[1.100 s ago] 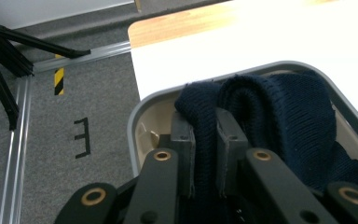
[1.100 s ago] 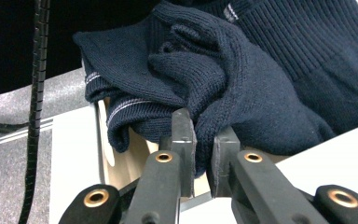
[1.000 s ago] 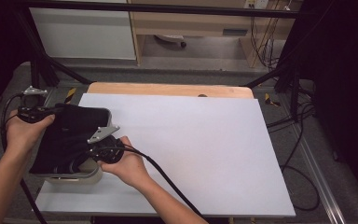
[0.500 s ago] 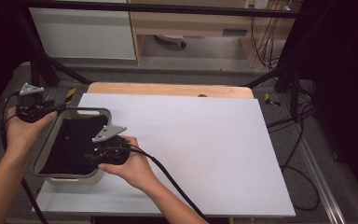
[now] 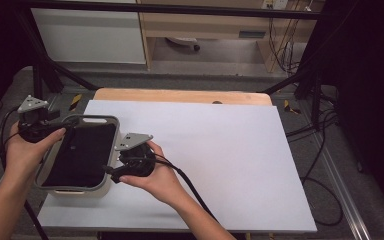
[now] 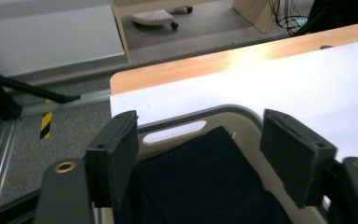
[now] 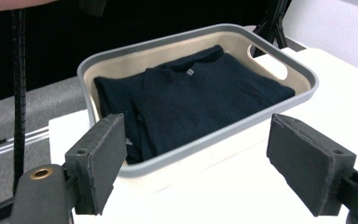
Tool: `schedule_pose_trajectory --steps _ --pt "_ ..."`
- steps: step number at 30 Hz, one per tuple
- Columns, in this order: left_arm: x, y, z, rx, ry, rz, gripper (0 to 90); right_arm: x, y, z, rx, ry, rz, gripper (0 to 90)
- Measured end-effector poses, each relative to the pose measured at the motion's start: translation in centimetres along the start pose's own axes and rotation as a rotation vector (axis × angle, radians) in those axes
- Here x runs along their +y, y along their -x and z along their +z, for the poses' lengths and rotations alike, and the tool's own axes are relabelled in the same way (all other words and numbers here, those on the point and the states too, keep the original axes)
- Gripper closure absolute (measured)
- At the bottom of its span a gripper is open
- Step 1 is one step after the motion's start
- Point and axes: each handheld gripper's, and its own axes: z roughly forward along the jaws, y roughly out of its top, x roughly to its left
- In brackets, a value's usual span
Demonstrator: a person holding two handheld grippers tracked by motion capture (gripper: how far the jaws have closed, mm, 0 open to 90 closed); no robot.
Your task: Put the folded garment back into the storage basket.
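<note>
- A beige basket with a grey rim (image 5: 111, 150) sits at the near left corner of the white table top (image 5: 220, 150); its left side reaches the table's left edge.
- A folded dark navy knit garment (image 7: 191, 100) lies inside the basket and covers its floor; in the high view it reads as a dark mass (image 5: 82, 155).
- The basket has a slot handle cut into its far end wall (image 5: 95, 120); the same slot appears in the left gripper view (image 6: 175, 132) and at the right end in the right gripper view (image 7: 266, 60).
- The left gripper (image 6: 209, 158) is held at the far left corner of the basket, over its rim. Its jaws stand wide apart, with the garment and the handle slot seen between them; they grip nothing.
- The right gripper (image 7: 214, 163) is held just beside the basket's right wall, over the bare table. Its jaws are wide apart too, pointing at the basket's side, and close on nothing.
- In the high view the left hand (image 5: 27, 150) wraps the left gripper, and the right hand (image 5: 155, 175) wraps the right gripper, whose black cable (image 5: 192, 187) trails toward the near edge.
- A strip of wooden table edge (image 5: 180, 95) shows beyond the far side of the white top.
</note>
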Motion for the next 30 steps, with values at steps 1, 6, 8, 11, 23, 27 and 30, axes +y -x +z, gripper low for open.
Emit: schedule_pose_trajectory --steps 1,6,8,11,23,27,30 --pt "0.0 0.3 0.0 0.001 0.005 0.006 24.6 -0.1 0.1 -0.1 -0.007 -0.014 -0.009 18.1" --pt "-0.1 1.4 0.2 -0.005 0.002 0.015 17.9 -0.4 0.9 -1.1 -0.040 -0.043 -0.001 15.3" --pt "-0.4 1.8 0.4 -0.031 -0.013 -0.002 17.7 -0.3 1.4 -1.6 -0.050 -0.042 0.022 15.3" --pt "-1.0 2.4 0.5 -0.052 -0.013 -0.028 16.3 -0.3 2.2 -2.3 -0.069 -0.035 0.028 11.6" --pt "-3.4 5.0 0.1 -0.031 -0.010 -0.035 7.0 -0.4 4.8 -4.2 -0.164 -0.019 0.100 7.5" --pt "-4.6 6.0 0.6 -0.050 -0.033 -0.041 7.4 -0.5 5.5 -4.7 -0.171 -0.025 0.129 6.8" --pt "-4.7 6.6 0.8 -0.071 -0.044 0.000 6.6 -0.6 5.9 -5.1 -0.173 -0.026 0.132 6.6"
